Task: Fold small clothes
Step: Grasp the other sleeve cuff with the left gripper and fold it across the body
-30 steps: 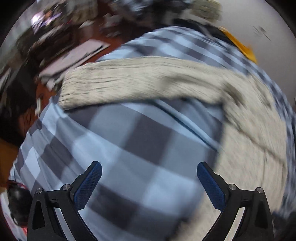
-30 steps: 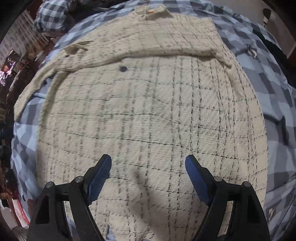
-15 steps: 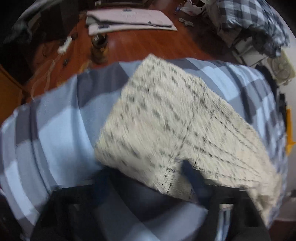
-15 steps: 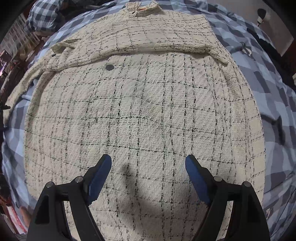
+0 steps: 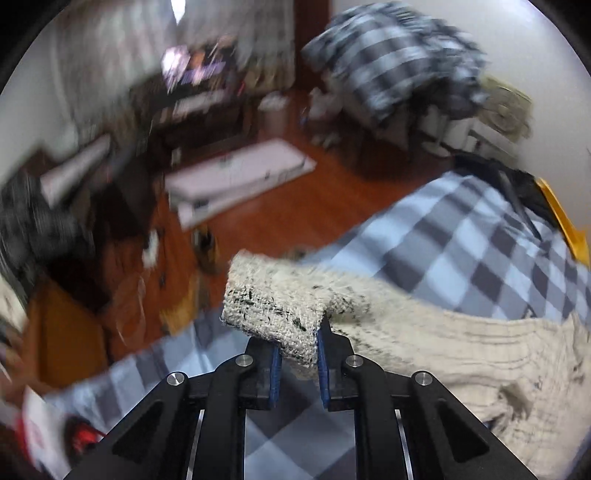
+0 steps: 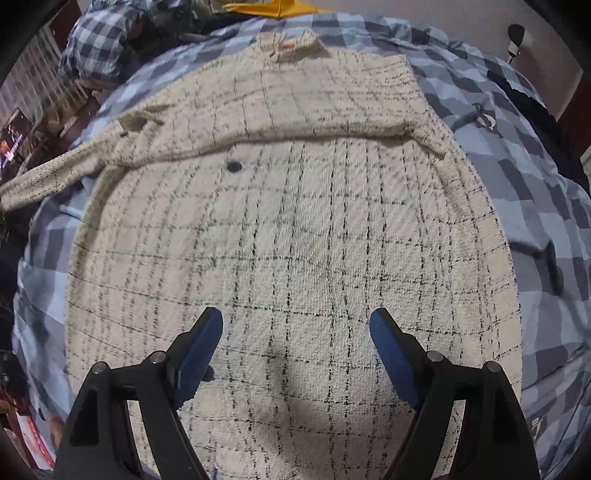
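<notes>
A cream jacket with thin black checks (image 6: 295,229) lies flat on a blue-grey checked bedspread (image 6: 517,122), collar at the far end. One sleeve lies folded across its chest. The other sleeve (image 6: 48,177) stretches out to the left. My left gripper (image 5: 298,354) is shut on the cuff of that sleeve (image 5: 273,310) and holds it raised above the bedspread (image 5: 461,251). My right gripper (image 6: 295,332) is open and empty, hovering over the lower part of the jacket.
Beyond the bed's edge is a red-brown wooden floor (image 5: 295,206) with flat white boards (image 5: 236,177) and clutter. A checked pile (image 5: 391,59) sits by the wall. A yellow item (image 6: 277,7) lies past the collar.
My left gripper has swung to the sleeve end, shut on the cuff and lifted it. The right gripper has pulled back slightly, staying open over the jacket.
</notes>
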`<state>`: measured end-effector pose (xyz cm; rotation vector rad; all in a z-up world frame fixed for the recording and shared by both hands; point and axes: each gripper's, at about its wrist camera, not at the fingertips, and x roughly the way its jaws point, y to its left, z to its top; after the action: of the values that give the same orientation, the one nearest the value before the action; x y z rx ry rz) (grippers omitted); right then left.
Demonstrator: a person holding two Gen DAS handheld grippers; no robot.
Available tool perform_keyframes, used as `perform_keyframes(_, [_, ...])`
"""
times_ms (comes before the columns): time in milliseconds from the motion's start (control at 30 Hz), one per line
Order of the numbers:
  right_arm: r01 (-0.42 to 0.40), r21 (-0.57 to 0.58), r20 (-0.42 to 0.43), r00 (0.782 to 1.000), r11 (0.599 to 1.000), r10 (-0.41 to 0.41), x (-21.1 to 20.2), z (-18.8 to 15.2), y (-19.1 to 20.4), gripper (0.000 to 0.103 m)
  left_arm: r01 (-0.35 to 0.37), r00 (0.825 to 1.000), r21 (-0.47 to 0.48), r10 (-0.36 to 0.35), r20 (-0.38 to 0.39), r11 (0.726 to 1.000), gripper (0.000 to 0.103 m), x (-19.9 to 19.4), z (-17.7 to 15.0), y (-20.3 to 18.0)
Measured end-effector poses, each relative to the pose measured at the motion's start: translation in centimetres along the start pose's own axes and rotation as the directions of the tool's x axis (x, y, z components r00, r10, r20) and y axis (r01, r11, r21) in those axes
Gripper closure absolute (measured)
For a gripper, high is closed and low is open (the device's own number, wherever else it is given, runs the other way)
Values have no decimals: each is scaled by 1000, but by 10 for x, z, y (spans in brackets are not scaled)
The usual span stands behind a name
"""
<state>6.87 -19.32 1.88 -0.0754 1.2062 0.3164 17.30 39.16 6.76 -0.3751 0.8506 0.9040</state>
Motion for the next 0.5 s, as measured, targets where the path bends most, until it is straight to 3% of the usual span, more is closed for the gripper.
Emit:
perform_keyframes(67, [-16, 13, 11, 1000, 1000, 16, -5, 2, -3, 24, 12, 999, 75, -16, 51, 997, 88, -29, 10, -42])
perform_keyframes(167, [-34, 46, 25, 999, 998, 33, -7, 5, -10, 24, 73, 987, 217, -103, 126, 973, 88, -92, 10, -136])
perform_keyframes(267, [-56, 100, 38, 998, 993, 52, -9, 7, -25, 24, 180, 957, 374, -250, 148, 910, 88, -157, -15, -249])
perform_keyframes(333, [-64, 149, 37, 998, 987, 59, -7, 8, -38, 24, 293, 923, 450, -372, 97, 844, 88, -196, -47, -323])
perform_keyframes(367, [-72, 174, 32, 997, 982, 67, -6, 8, -44, 24, 354, 900, 477, -432, 59, 804, 88, -211, -65, -356])
perform_keyframes(433, [-98, 230, 8, 995, 968, 98, 0, 8, -58, 24, 520, 821, 511, -565, -78, 685, 87, -235, -106, -418])
perform_keyframes(467, [-116, 259, -5, 993, 959, 121, 4, 7, -64, 24, 616, 767, 500, -609, -203, 609, 85, -239, -126, -445])
perform_keyframes(500, [-139, 298, -23, 988, 945, 152, 9, 5, -71, 24, 735, 673, 440, -637, -376, 516, 79, -237, -150, -472])
